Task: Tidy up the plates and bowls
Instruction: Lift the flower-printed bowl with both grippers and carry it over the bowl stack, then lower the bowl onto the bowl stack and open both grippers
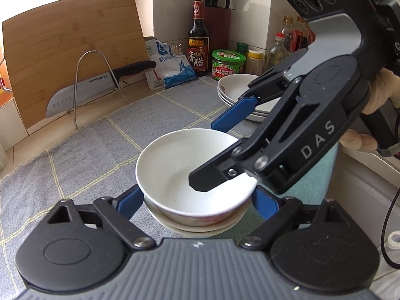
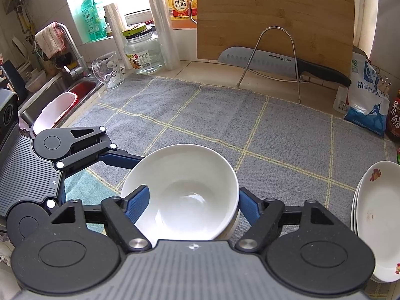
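A white bowl sits nested on a stack of bowls on the grey checked cloth. My left gripper is open, its blue fingers on either side of the lower bowls. My right gripper comes in from the right, open, one finger inside the top bowl and one outside its rim. In the right wrist view the top bowl sits between the right gripper's blue fingers; the left gripper is at left. A stack of white plates lies behind; it shows at right in the right wrist view.
A bamboo cutting board and a knife rest on a wire rack at the back. A vinegar bottle, jars, a knife block and a salt bag line the wall. A sink, a glass and a jar stand left.
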{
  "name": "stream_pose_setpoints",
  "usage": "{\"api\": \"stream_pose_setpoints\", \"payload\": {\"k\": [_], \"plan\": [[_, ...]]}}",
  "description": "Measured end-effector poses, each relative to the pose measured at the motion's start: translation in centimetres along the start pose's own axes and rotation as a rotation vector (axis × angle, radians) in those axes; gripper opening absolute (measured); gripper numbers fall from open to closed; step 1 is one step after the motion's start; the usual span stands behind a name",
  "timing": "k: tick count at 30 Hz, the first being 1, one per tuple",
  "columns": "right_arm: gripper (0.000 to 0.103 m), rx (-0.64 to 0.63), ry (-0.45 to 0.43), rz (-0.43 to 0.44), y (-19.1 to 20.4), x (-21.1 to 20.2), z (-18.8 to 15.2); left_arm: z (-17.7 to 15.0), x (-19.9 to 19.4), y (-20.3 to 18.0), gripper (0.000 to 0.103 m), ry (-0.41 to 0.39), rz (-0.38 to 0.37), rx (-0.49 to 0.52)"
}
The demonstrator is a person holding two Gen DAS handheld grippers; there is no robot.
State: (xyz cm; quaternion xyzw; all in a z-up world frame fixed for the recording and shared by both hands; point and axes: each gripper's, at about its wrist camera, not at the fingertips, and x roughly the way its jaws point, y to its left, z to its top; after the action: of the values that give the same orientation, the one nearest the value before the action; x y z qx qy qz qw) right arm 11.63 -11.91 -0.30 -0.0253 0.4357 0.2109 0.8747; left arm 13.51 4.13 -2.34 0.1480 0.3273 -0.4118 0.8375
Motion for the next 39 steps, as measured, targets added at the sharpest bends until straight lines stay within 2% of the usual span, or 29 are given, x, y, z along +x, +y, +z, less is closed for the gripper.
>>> {"api": "stream_pose_setpoints", "payload": {"k": [3, 15, 23, 26, 32, 39], "plan": [[0.103, -0.009, -0.023, -0.006, 0.2, -0.3, -0.2, -0.2, -0.3, 0.1, 0.096, 0.000, -0.016, 0.006], [0.103, -0.041, -0.051, -0.100, 0.5, -1.3, -1.6, -1.4, -2.0, 0.9, 0.097, 0.005, -0.038, 0.020], [0.103, -0.188, -0.071, -0.214, 3.0, -2.0, -2.4, -1.5, -3.1, 2.0, 0.099, 0.004, -0.020, 0.027], [0.103, -0.207, -0.061, -0.210, 3.8, -2.2, -2.8, -2.0, -3.2, 2.4, 0.099, 0.020, -0.043, 0.036], [0.103, -0.147, -0.041, -0.218, 4.1, -1.9, -3.7, -3.0, -3.7, 3.0, 0.099, 0.006, -0.062, 0.068], [0.103, -0.053, 0.007, -0.235, 3.4, -0.5, -5.5, -3.8, -2.2, 3.7, 0.099, 0.057, -0.081, 0.072]]}}
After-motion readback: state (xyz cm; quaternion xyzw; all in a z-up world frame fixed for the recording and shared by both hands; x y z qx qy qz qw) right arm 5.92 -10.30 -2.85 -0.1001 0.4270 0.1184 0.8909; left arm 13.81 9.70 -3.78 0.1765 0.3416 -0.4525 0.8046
